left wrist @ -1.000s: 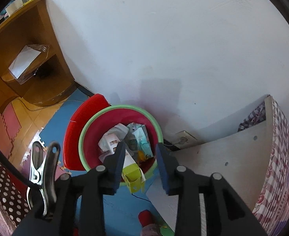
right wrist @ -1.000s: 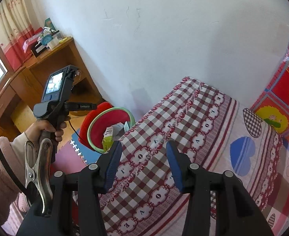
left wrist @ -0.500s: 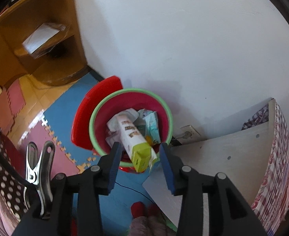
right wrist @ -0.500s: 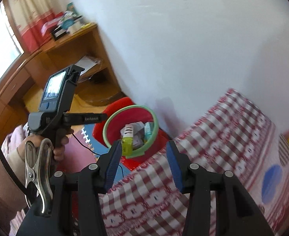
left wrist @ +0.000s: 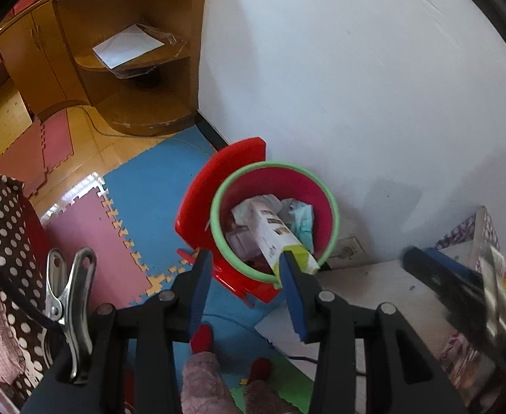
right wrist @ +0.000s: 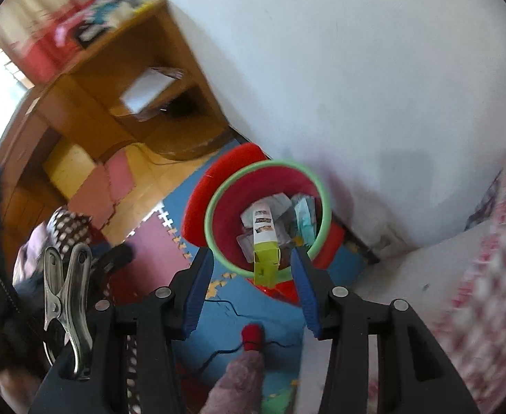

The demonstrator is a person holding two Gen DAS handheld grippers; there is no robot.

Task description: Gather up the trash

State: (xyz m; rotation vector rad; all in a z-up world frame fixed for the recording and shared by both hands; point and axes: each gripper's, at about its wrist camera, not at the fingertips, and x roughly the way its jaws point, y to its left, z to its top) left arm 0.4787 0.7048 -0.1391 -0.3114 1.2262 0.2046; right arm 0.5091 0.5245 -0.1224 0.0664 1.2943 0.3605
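A red trash bin with a green rim [left wrist: 218, 196] [right wrist: 215, 193] stands on the floor by the white wall, its red lid [left wrist: 218, 172] tipped open at the left. A white carton with a yellow-green end [left wrist: 277, 238] [right wrist: 265, 241] leans inside it on crumpled wrappers, its end sticking over the near rim. My left gripper [left wrist: 244, 289] is open and empty, above and in front of the bin. My right gripper [right wrist: 249, 286] is open and empty, also above the bin's near side; it shows blurred at the right of the left wrist view [left wrist: 459, 286].
A wooden desk with shelves [left wrist: 115, 55] [right wrist: 121, 79] stands at the left against the wall. Blue and pink foam mats [left wrist: 142, 186] cover the floor. A checked bed [right wrist: 487, 276] and its white board [left wrist: 373, 296] lie at the right. My slippered feet [left wrist: 201, 341] stand below.
The left gripper pulled back and left from the bin; the carton stays leaning in it. The right gripper swung left from the bed to over the bin, its view now blurred.
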